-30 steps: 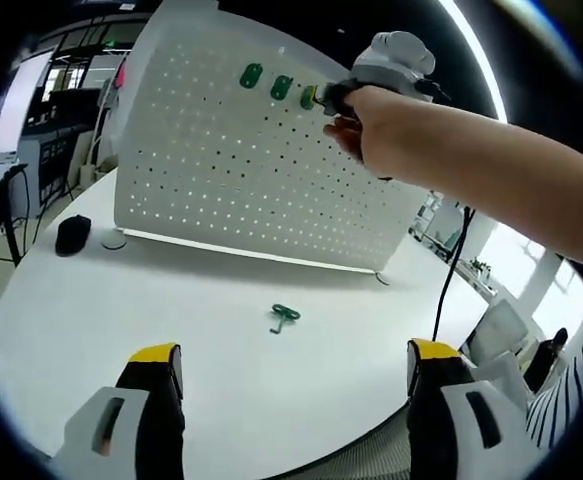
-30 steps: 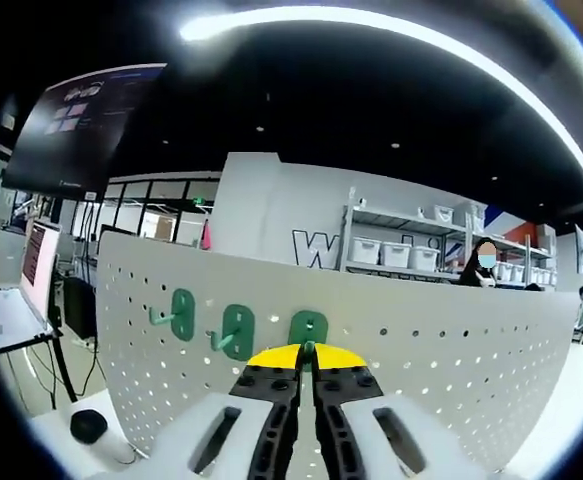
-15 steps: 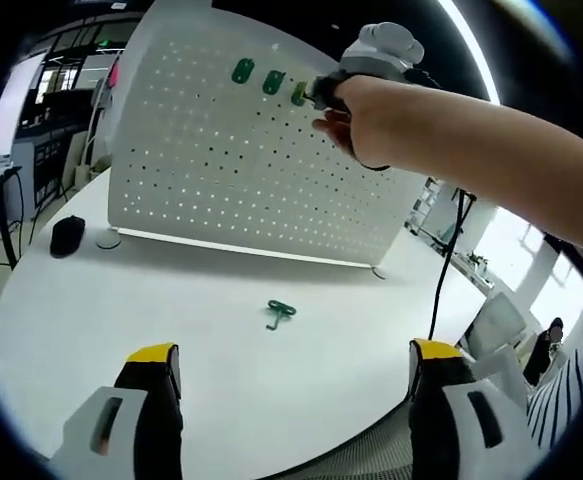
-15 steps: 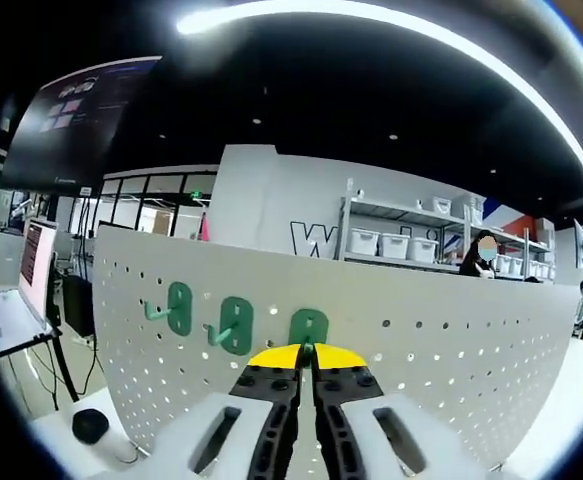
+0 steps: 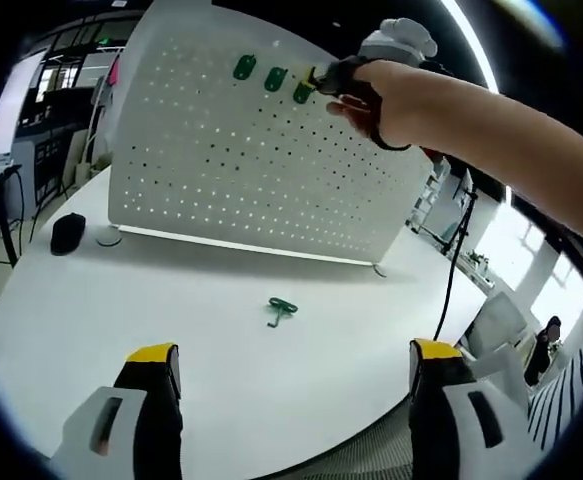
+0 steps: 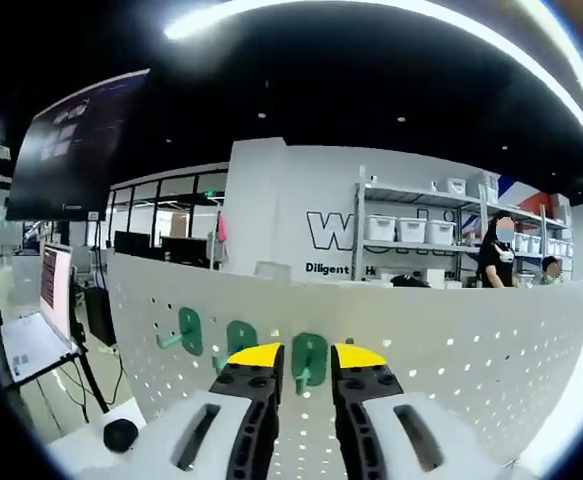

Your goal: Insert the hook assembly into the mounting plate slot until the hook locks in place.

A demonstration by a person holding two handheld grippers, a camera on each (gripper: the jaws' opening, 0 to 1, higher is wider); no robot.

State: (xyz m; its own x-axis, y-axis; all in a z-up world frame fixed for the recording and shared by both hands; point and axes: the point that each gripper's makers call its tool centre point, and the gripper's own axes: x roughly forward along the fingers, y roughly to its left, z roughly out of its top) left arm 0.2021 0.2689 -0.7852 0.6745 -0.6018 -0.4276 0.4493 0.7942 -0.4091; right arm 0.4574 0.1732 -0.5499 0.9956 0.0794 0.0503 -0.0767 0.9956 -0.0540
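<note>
The far wall (image 6: 271, 215) carries big letters that I read only as "W" and, below, "Diligent"; the rest is hidden behind shelving (image 6: 421, 235) stacked with white bins.

The white tabletop (image 5: 101, 330) is wide and mostly bare, its rounded edge just ahead of my left claw (image 5: 296, 375), whose yellow-tipped jaws stand wide apart and empty. There is open room between them and the pegboard (image 5: 221, 160), which stands upright across the tabletop.

Near the pegboard's top edge sit three green hooks in a row; my right claw (image 6: 306, 357) is up there, its jaws parted a little on either side of the third hook (image 6: 309, 360), gripping nothing I can see. In the left gripper view my hand (image 5: 391, 95) covers that claw.

A spare hook (image 5: 280, 312) lies flat on the tabletop, well apart from the board. A black mouse (image 5: 67, 233) rests near the board's left foot.
</note>
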